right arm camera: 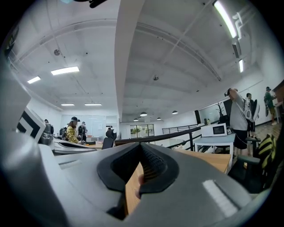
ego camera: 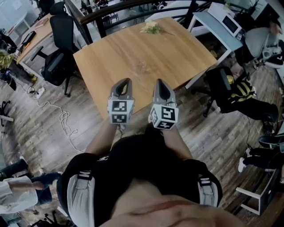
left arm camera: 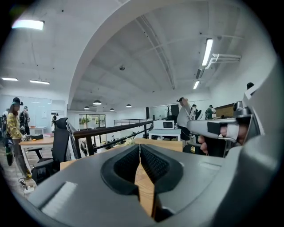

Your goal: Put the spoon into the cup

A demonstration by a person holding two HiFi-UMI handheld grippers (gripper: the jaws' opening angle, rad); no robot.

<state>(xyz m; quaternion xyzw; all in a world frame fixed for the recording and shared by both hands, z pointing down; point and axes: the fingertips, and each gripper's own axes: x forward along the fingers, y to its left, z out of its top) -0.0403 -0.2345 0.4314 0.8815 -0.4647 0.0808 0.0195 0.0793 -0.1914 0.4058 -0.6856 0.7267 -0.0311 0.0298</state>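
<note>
My left gripper [ego camera: 127, 80] and right gripper [ego camera: 159, 81] are held side by side over the near edge of the wooden table [ego camera: 177, 53], both pointing across it. The left gripper [left arm camera: 140, 146] has its jaws pressed together with nothing between them. The right gripper [right arm camera: 141, 145] also shows its jaws meeting at the tip, empty. A faint clear object, possibly a glass cup [ego camera: 143, 67], stands on the table ahead of the grippers. I cannot make out a spoon in any view. The right gripper [left arm camera: 217, 128] shows in the left gripper view, held by a hand.
A small yellowish bunch of flowers [ego camera: 151, 27] lies at the table's far edge. A black office chair [ego camera: 60, 48] stands to the left. A white desk with a microwave [ego camera: 230, 22] is at the right. A black railing [ego camera: 111, 9] runs behind, and cables [ego camera: 62, 119] lie on the floor.
</note>
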